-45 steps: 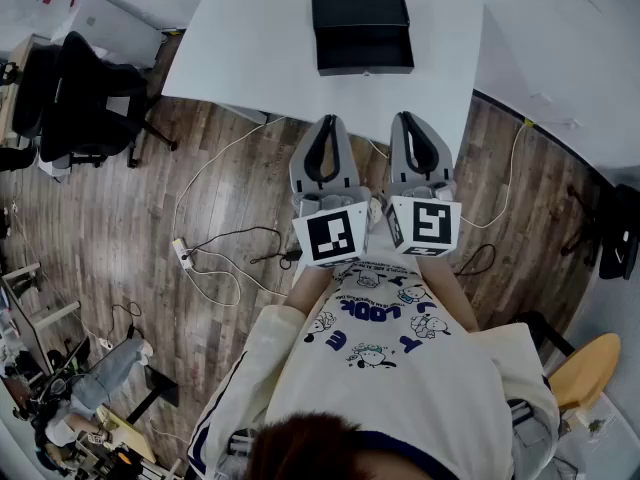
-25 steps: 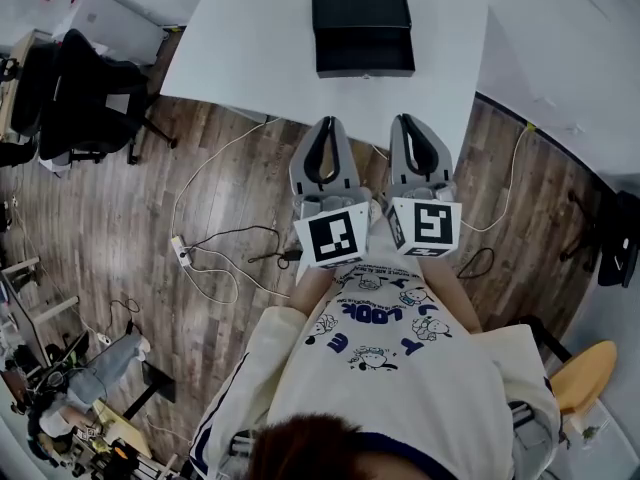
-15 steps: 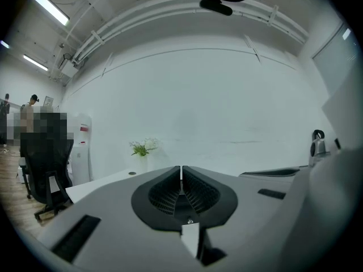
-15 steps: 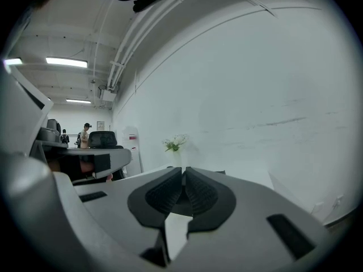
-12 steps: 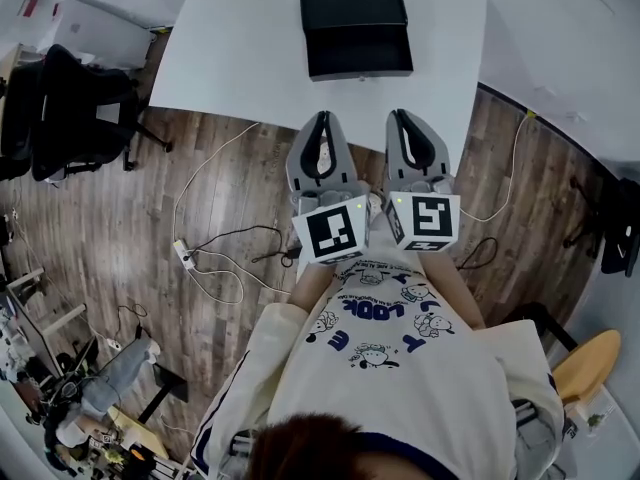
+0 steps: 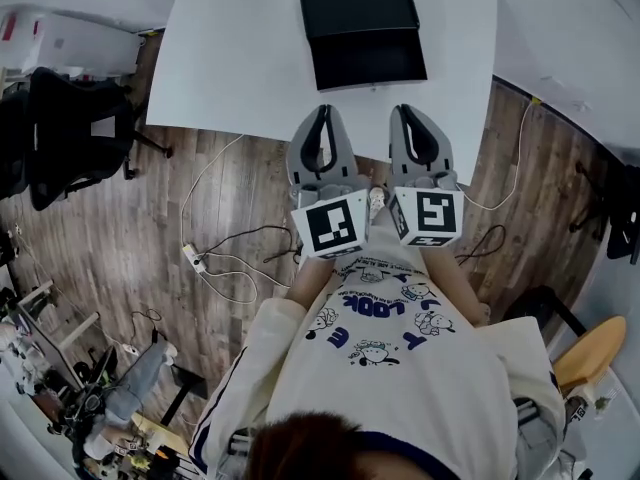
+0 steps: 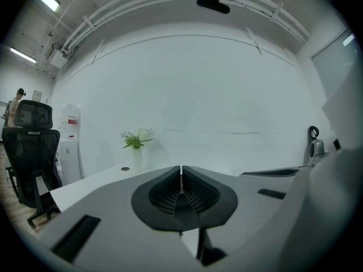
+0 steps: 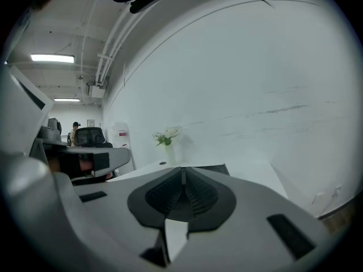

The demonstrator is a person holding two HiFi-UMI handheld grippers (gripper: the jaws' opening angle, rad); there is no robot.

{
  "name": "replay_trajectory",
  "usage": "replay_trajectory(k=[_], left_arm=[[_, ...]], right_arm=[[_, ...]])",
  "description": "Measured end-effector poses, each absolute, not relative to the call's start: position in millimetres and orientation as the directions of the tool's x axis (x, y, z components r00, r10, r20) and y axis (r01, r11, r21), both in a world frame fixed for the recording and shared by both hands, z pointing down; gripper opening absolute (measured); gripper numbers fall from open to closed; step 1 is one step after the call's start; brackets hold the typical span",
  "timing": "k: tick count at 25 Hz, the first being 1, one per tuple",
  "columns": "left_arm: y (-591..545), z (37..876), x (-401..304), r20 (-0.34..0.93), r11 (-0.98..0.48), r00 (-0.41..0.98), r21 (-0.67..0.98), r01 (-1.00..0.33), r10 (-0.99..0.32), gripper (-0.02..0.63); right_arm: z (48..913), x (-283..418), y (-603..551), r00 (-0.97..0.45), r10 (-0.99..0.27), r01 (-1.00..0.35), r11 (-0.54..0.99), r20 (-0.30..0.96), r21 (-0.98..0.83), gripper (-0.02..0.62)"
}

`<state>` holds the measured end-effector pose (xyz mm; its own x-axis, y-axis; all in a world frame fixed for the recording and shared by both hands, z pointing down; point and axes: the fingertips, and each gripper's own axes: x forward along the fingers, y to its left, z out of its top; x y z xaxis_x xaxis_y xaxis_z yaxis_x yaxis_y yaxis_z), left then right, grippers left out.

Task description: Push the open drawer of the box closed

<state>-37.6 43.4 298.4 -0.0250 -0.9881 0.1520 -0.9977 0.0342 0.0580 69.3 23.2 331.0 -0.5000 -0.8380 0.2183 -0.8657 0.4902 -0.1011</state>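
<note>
A black box (image 6: 358,6) stands at the far middle of the white table (image 6: 240,68). Its open drawer (image 6: 368,60) sticks out toward me. My left gripper (image 6: 322,111) and right gripper (image 6: 411,111) are side by side over the table's front edge, just short of the drawer and touching nothing. Both are shut and empty. In the left gripper view the pads meet at the left gripper's tips (image 7: 181,171). The right gripper view shows the right gripper's tips (image 8: 182,171) shut too, with the box's dark top (image 8: 218,168) just beyond.
A vase of flowers (image 7: 136,140) stands at the table's far left. A black office chair (image 6: 60,128) is left of the table. Cables and a power strip (image 6: 190,258) lie on the wooden floor. A yellow chair (image 6: 590,358) is at my right.
Both grippers have moved forward, from short of the table to over its front edge, nearer the drawer. They stay shut. The drawer remains open.
</note>
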Motion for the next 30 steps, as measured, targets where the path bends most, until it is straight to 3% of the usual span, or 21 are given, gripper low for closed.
replay_trajectory(k=[27,29,30], left_arm=[[-61.5,379.5,-71.9,0.312,-0.169,0.191,0.095,-0.981,-0.931,0.021],[-64.8,387.0,-71.7,0.326,-0.181,0.204,0.098,-0.979,-0.923,0.021],[-66.4,391.1,-71.3,0.333,-0.186,0.209,0.099,-0.977,-0.920,0.021]], right_arm=[[422.8,53.5,-42.0,-0.316,-0.840,-0.947,0.309,0.441,-0.090,0.041],[426.7,53.0,-46.2,-0.309,-0.839,-0.949,0.302,0.448,-0.090,0.057],[428.5,52.3,-48.0,-0.308,-0.838,-0.950,0.300,0.450,-0.091,0.103]])
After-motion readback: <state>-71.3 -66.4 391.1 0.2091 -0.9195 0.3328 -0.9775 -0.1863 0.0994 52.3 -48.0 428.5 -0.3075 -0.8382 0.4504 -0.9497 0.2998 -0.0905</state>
